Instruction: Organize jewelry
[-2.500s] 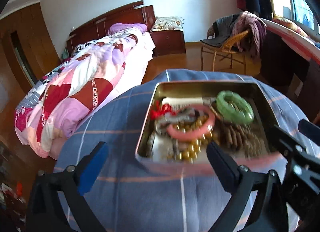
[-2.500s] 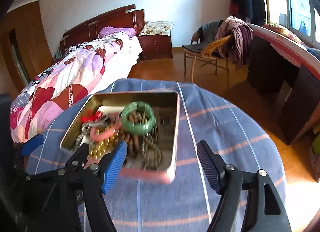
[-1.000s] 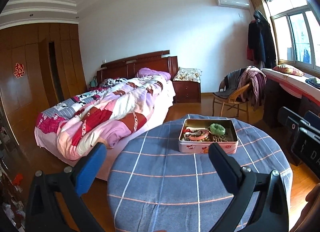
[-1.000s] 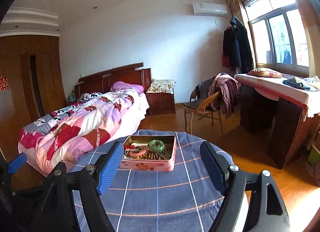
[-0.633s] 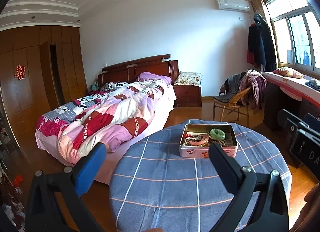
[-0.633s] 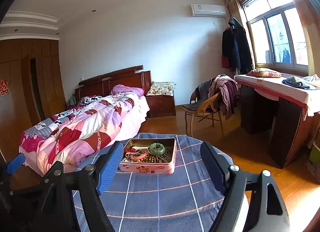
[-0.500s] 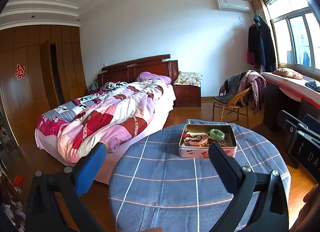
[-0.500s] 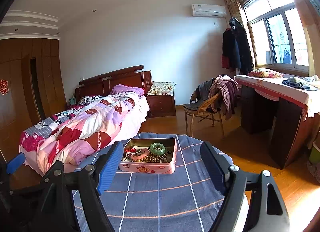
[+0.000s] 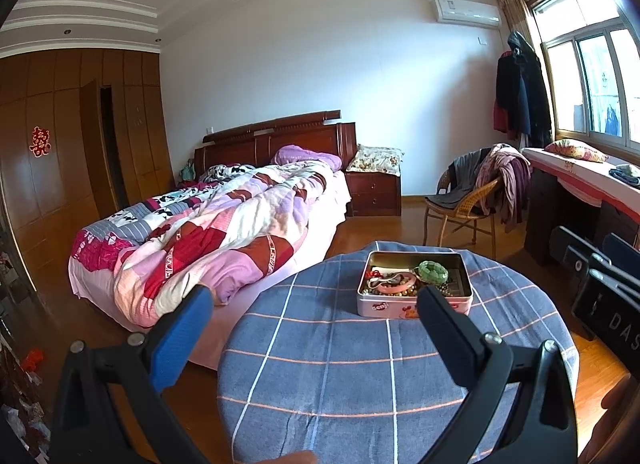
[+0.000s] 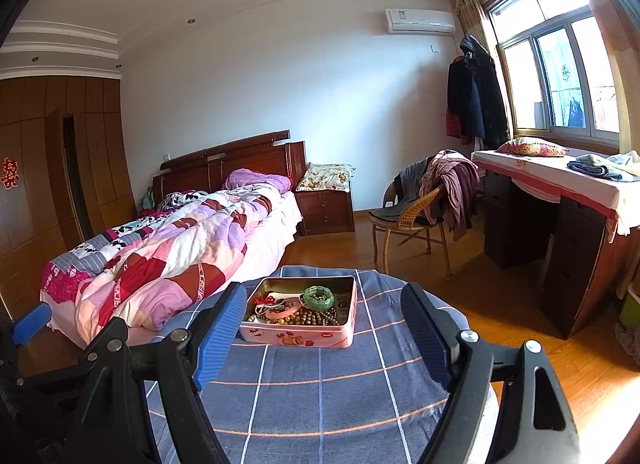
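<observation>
The pink tin [image 10: 298, 330] sits lidless on the far half of the round bench [image 10: 320, 404], and every piece of jewelry visible lies inside it: a green bangle [image 10: 319, 297] resting on top toward the right, a pink bangle [image 10: 282, 309] beside it, brown bead strands [image 10: 308, 318] heaped along the near wall and a bit of red cord [image 10: 262, 299] at the left. With nothing loose on the checked cloth, the gathering looks finished or close to it, which would explain why both tools hang well back from the tin instead of over it. The right tool [image 10: 324, 338] frames the tin from a distance, its blue-padded fingers spread wide with nothing between them. The left tool [image 9: 312, 328] is likewise spread and empty, the tin off to its right. Beyond the bench stand the bed [image 9: 224, 224] and a wicker chair [image 9: 460, 208].
</observation>
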